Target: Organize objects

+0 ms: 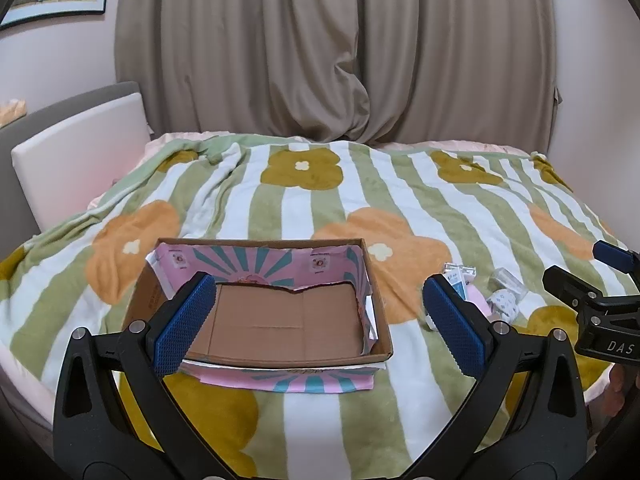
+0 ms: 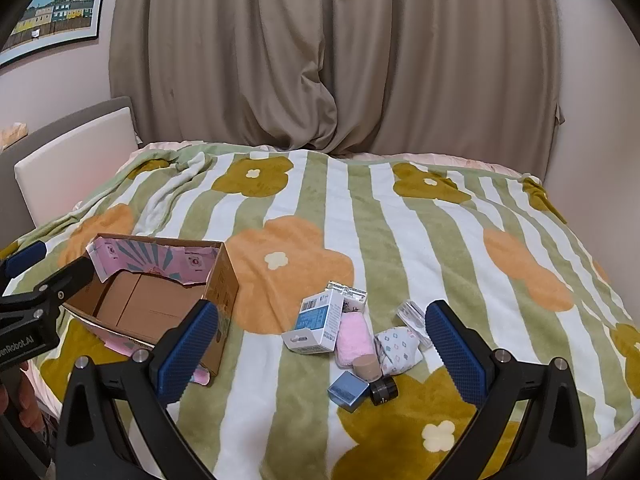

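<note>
Both tools tilt downward over the flowered blanket [image 1: 320, 208]. The left gripper [image 1: 320, 312] stands wide, empty, framing the cardboard box [image 1: 280, 328] at lower centre. The right gripper [image 2: 322, 350] is equally wide, holding nothing, above a cluster of small items at lower centre (only this view shows them fully): a white carton [image 2: 316, 322], pink cloth [image 2: 354, 340], patterned pouch [image 2: 400, 350], blue box [image 2: 348, 391], black cap [image 2: 383, 390].

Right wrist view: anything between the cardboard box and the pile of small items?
Nothing. In the right wrist view only bare floral blanket separates the cardboard box from the blue-and-white carton at the pile's near edge.
</note>
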Tool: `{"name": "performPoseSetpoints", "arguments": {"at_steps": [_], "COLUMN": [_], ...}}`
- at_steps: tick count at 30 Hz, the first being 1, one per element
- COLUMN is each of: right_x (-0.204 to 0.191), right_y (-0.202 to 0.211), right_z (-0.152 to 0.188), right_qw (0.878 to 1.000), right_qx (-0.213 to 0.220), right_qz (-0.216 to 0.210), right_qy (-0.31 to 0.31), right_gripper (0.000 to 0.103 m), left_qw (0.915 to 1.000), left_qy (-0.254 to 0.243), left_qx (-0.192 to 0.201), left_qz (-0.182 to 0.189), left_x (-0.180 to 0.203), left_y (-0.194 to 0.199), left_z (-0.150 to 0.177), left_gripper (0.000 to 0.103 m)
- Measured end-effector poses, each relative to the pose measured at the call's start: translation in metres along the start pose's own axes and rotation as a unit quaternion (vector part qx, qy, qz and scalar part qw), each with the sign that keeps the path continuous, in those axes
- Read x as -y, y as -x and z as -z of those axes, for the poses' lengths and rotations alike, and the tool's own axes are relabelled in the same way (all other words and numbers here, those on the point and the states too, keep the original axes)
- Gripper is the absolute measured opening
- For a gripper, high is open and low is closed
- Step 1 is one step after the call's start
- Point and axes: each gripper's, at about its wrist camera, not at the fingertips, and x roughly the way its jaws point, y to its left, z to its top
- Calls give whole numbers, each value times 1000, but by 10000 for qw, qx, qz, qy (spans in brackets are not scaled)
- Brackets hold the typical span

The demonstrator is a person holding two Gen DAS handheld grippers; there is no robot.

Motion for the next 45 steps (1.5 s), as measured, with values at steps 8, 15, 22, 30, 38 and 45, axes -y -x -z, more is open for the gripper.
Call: {"name": "performPoseSetpoints", "arguments": {"at_steps": [8, 15, 22, 30, 38, 45], "right_x": [0, -1, 0, -3, -2, -4], "right_y": [1, 4, 2, 5, 5, 6], "right_z": [0, 1, -1, -2, -4, -5], "right_qw": [10000, 10000, 10000, 10000, 10000, 9999], "right_qx": [3, 23, -12, 71, 40, 52], "right_qz": [7, 52, 17, 2, -5, -88], "right_qy": [-8, 24, 0, 58, 25, 21], "right_gripper": [103, 103, 103, 103, 103, 103], "left_qw": [9999, 9997, 9997, 9995, 9996, 9996], "left_qy": [65, 90, 99, 204, 139, 160], "left_qx": [-112, -199, -193, -253, -236, -241], "left_qz": [-10, -109, -107, 52, 10, 3], "left_x": [-5, -6, -7, -10, -7, -10], "left_y": [-1, -4, -4, -4, -3, -3], "left_z": [0, 1, -1, -1, -1, -1], "left_gripper": [103, 103, 103, 103, 103, 103]}}
